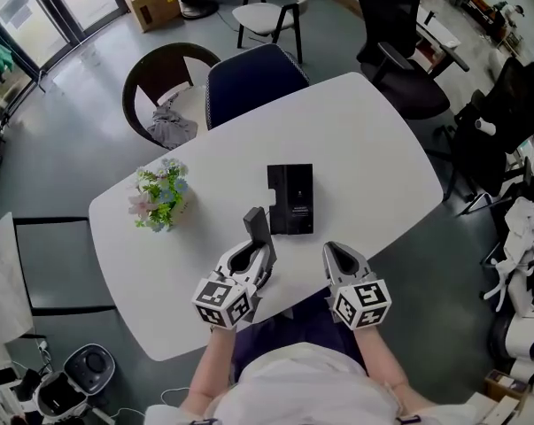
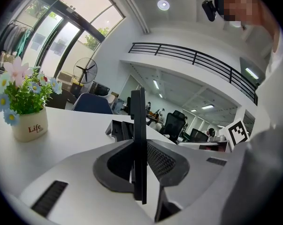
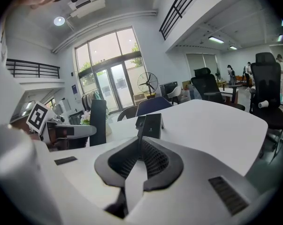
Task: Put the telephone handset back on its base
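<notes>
Handset [image 2: 137, 144] clamped upright in left gripper [image 1: 256, 251], base [image 1: 290, 199] just ahead, right gripper [image 1: 336, 255] closed, empty

white table [image 1: 373, 140], flowerpot [image 1: 160, 197], likely phone base [image 1: 290, 199]

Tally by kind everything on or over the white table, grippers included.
handset: 1
base: 1
flower pot: 1
grippers: 2, left gripper and right gripper
Total: 5
</notes>
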`<state>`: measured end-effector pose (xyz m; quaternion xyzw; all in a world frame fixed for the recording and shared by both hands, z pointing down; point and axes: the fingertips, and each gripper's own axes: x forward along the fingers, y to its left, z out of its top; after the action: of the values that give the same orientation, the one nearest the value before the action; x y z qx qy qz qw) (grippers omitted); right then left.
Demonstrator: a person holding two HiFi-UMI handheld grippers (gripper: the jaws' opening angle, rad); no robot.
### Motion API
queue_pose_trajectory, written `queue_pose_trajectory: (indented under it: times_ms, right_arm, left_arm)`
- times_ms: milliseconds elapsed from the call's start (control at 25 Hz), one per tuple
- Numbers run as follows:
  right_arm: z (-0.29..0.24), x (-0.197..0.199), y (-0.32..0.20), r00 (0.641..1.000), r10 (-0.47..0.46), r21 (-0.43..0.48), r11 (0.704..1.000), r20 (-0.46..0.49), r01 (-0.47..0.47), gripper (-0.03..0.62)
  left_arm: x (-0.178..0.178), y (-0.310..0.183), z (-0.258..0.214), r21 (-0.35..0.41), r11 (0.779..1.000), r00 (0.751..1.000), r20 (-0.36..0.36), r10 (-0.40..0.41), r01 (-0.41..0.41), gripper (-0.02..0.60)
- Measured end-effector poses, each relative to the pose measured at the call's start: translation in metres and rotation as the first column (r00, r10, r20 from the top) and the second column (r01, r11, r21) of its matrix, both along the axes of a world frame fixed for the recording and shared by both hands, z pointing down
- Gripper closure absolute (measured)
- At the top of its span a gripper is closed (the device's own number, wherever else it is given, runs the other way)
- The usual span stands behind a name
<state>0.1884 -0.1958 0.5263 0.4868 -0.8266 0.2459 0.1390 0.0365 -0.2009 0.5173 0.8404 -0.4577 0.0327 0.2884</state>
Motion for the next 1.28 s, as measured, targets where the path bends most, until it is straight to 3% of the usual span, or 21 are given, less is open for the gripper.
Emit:
queue_pose_trajectory:
  times_ms: [640,1280]
  right_arm:
    - [0.016,0.006,-0.022,0.997,-0.07,-0.052,0.996,0.025,0.071,0.551]
    - [0.027,0.015,-0.019,0.999,-0.045,-0.089,0.995,0.013,0.046,0.551]
  left_arm:
    - [0.016,-0.044,0.026,-0.073,0.997,0.999,0.026,0.029,-0.027,0.494]
    - [0.028,-0.076,0.041,-0.083,0.976,0.976,-0.105,0.191,-0.2,0.494]
